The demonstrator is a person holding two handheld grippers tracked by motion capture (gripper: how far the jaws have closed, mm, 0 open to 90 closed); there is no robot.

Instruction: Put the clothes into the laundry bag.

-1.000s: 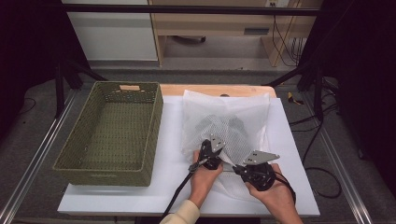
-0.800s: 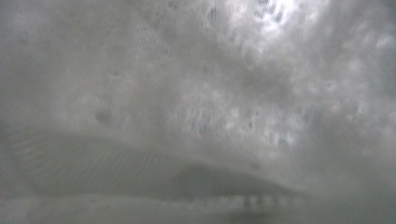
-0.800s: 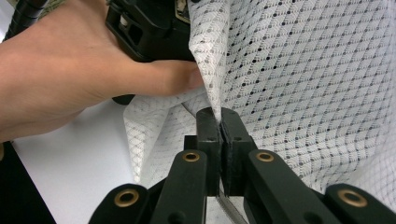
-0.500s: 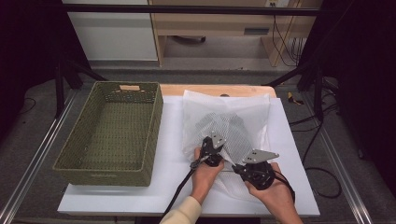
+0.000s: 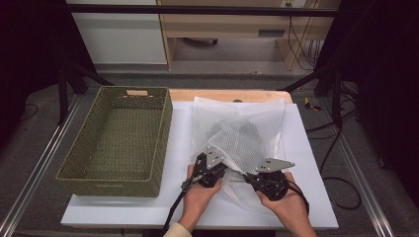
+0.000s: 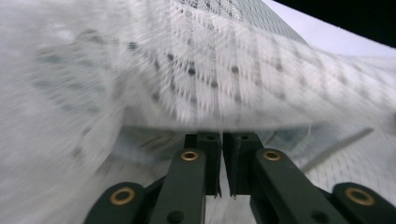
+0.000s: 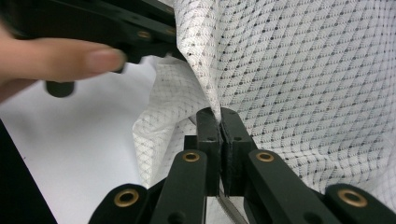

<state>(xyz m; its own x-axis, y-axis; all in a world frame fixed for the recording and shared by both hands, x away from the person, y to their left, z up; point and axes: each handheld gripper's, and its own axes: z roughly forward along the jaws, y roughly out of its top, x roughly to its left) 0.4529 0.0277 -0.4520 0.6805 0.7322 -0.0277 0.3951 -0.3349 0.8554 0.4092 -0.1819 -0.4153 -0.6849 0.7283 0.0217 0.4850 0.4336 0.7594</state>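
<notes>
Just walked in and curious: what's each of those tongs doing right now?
Left tongs: nearly shut, just opening slightly, white mesh bag draped over their tips; a grip cannot be told.
Right tongs: shut on the mesh bag's edge.

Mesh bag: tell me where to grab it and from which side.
Take the white mesh bag by its near edge, coming in low from the person's side of the table. There the netting bunches into a thin fold that shut jaws can pinch, as the right gripper does; the middle lies broad and flat.
</notes>
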